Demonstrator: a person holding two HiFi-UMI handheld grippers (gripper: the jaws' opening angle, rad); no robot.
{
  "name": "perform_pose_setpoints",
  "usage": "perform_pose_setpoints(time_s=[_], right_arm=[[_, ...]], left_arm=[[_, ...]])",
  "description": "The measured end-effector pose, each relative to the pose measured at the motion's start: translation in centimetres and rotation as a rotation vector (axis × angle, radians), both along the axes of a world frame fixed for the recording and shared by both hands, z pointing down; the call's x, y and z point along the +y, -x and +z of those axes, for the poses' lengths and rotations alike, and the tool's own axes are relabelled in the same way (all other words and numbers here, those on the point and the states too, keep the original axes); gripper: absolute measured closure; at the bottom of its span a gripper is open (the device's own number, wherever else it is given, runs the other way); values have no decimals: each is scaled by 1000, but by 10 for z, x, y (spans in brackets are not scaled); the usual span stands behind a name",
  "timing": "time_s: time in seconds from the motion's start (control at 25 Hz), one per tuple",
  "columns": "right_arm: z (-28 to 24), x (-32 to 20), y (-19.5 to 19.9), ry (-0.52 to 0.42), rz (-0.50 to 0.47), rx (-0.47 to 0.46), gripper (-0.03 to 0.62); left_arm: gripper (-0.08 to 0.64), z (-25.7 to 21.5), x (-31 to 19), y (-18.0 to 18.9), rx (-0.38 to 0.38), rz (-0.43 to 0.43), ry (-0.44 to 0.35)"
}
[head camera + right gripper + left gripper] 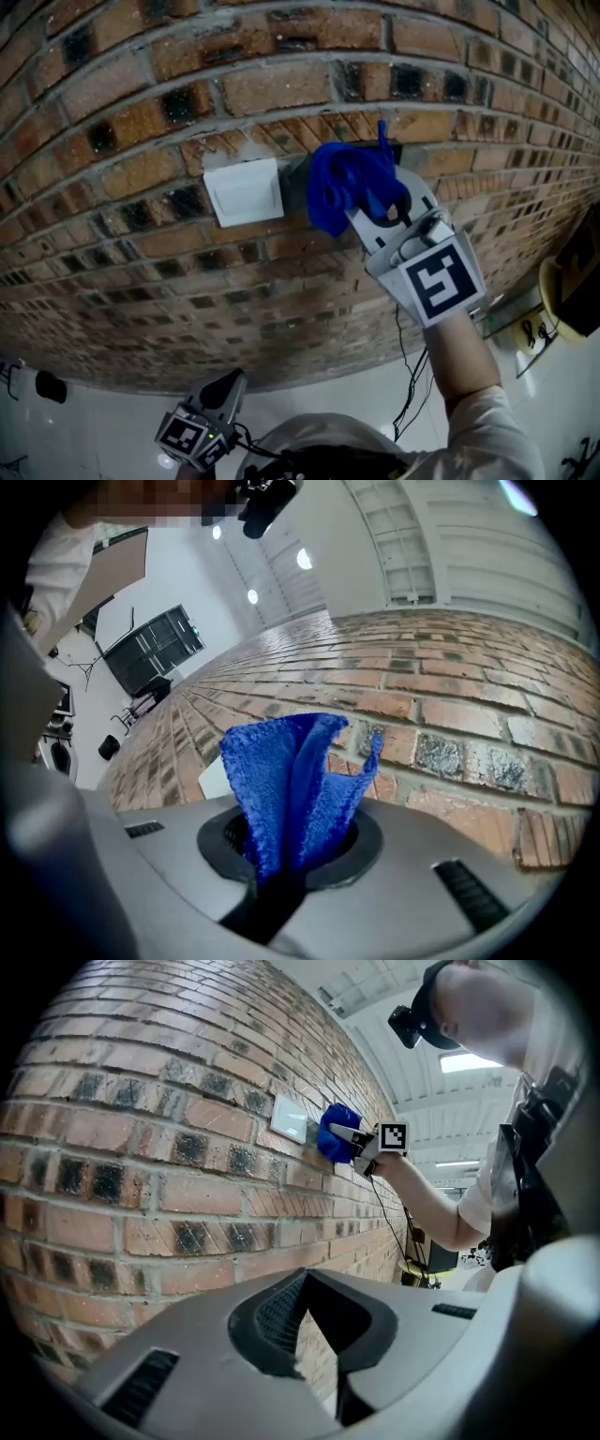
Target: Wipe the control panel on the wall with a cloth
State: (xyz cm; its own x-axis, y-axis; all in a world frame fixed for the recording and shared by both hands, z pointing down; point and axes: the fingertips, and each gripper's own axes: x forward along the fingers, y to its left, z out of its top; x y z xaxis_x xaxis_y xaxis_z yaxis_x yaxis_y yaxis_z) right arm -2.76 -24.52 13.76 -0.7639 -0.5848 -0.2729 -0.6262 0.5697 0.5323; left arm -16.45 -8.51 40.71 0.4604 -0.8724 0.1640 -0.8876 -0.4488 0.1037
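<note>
Where hand-held gripper (289,860) clamps, cloth (286,780), beside panel (246,191)

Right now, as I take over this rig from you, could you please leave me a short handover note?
Right hand-held gripper: shut on the blue cloth, which is against the brick wall.
Left hand-held gripper: held low, jaws slightly apart, empty.
White control panel: on the wall, just left of the cloth in the head view.
Done: cloth gripped and at the wall; how much is wiped cannot be told.
Left: wipe across the panel's face.
</note>
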Motion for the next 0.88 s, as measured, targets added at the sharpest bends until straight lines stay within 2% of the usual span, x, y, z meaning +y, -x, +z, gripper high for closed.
perform_pose_setpoints(time_s=[0.16, 0.4, 0.52, 0.6, 0.76, 0.88], right_arm=[[-3, -4, -20, -3, 35, -14, 503], [0, -27, -84, 10, 157, -35, 503], [-1, -35, -114, -34, 220, -26, 503], [0, -43, -131, -30, 259, -36, 503], [8, -61, -149, 11, 290, -48, 503], [6, -60, -151, 7, 298, -62, 503]], left_arm=[[557, 3, 0, 2, 0, -5, 3], [557, 4, -8, -9, -9, 20, 9], [557, 3, -12, -16, -12, 35, 9], [557, 3, -15, -21, -15, 48, 8], [557, 3, -17, -28, -21, 62, 12], [557, 2, -16, -26, -18, 56, 6]])
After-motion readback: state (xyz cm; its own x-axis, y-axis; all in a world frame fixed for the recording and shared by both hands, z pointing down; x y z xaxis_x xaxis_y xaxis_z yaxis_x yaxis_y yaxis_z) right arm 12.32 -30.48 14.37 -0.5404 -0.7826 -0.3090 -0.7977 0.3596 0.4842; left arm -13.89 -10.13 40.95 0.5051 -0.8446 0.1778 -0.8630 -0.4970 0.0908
